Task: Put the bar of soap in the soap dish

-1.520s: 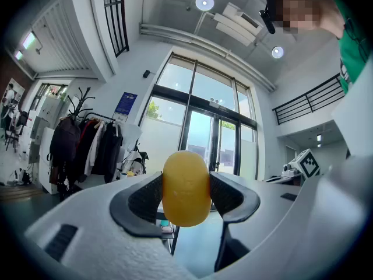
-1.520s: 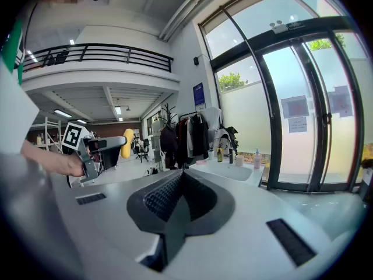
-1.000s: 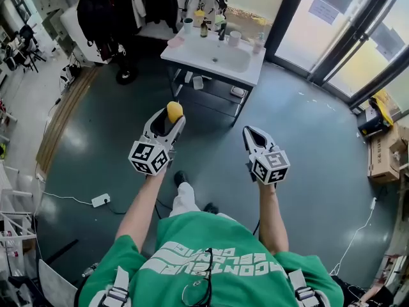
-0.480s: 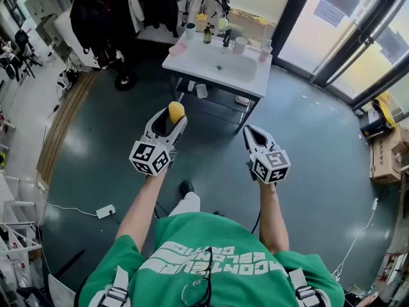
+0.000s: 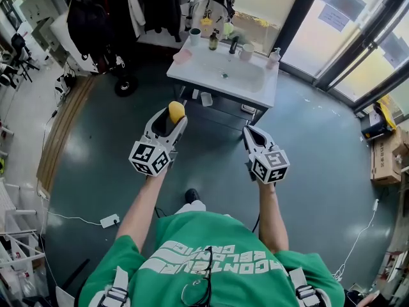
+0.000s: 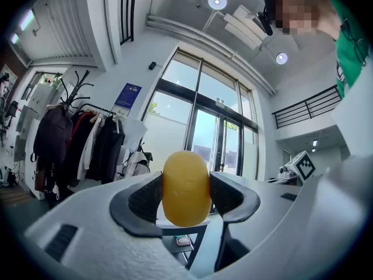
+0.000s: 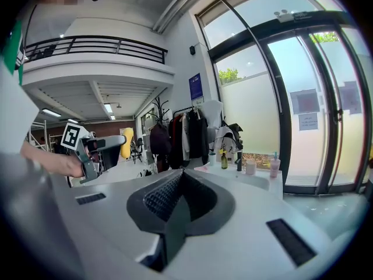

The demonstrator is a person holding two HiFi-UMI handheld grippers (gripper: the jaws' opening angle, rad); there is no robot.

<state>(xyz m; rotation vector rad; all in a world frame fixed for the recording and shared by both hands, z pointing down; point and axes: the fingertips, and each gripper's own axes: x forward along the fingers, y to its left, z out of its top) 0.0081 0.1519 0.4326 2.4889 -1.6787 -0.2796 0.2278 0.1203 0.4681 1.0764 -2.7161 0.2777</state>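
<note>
1. the dark green floor (image 5: 89,139) is spreading out on every side of the white desk (image 5: 259,89), which is standing at the top of the head view with a basin sunk in its top.
2. glass doors (image 5: 358,37) are running behind the desk and to its right, and a rack of dark coats (image 5: 121,5) is hanging to its left.
3. a person in a green shirt (image 5: 204,254) is standing in front of the desk, well apart from it, with both forearms reaching toward it.
4. the left gripper (image 5: 173,118) is hovering in front of the desk's left end, short of its front edge, with its jaws pressing on the bar of soap (image 6: 186,186) from both sides.
5. the right gripper (image 5: 248,133) is hovering in front of the desk's right half, also short of the front edge; its jaws are meeting with nothing between them.
6. the bar of soap, yellow and rounded, is standing on end between the left gripper's jaws, up in the air and not over the desk.
7. a pink dish (image 5: 183,55) is sitting on the desk by its left edge, well apart from the soap.
8. a cup (image 5: 195,36), a brown bottle (image 5: 213,41) and a pump bottle (image 5: 273,57) are standing along the desk's back edge.
</note>
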